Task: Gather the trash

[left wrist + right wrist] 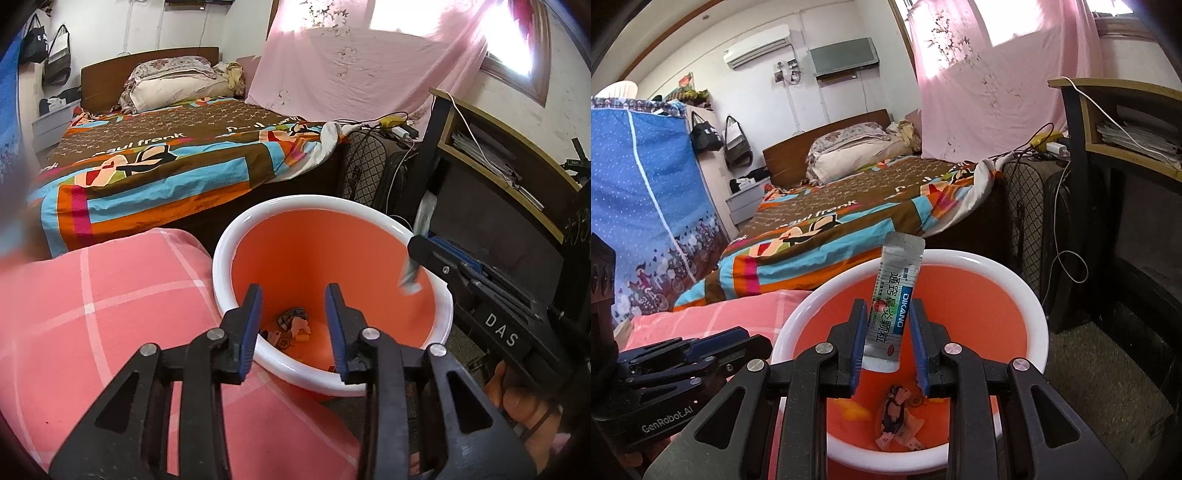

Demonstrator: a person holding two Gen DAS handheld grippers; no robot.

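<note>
An orange bin with a white rim [221,266] [1038,314] stands below both grippers. Wrappers and scraps [293,317] [895,410] lie on its bottom, and a blurred yellow piece [853,410] shows near them. My left gripper [293,291] [746,343] hangs over the near rim, open and empty. My right gripper [888,306] [421,251] holds a silver DIKANG sachet [894,291] [410,275] upright by its two long edges, above the bin's mouth.
A pink checked cushion [92,314] touches the bin's left side. Behind it is a bed with a colourful cover [166,155]. A dark desk with papers and cables [498,177] stands to the right, and a blue fabric wardrobe [646,184] to the left. A hand [517,402] grips the right tool.
</note>
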